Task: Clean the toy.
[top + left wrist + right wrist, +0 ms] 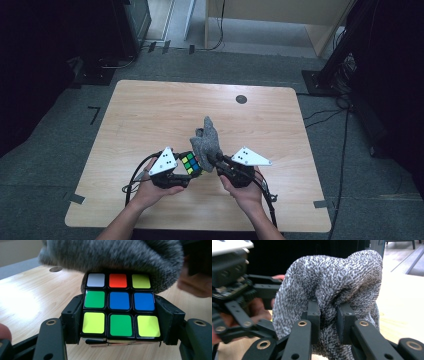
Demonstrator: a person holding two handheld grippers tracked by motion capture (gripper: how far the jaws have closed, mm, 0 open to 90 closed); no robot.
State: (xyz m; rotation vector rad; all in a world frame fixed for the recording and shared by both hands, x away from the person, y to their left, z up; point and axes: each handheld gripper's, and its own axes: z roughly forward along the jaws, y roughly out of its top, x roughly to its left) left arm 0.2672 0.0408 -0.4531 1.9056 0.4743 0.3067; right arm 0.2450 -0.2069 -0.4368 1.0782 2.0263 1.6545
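Wooden bench (150, 110) over grey carpet, dark room around. My left gripper (186, 176) has fingers (72, 320) clamped on puzzle cube (120, 312), held above bench near front edge. My right gripper (216, 162) has fingers (314, 315) pinched tight on grey knitted cloth (332, 280), draped against cube's far side.
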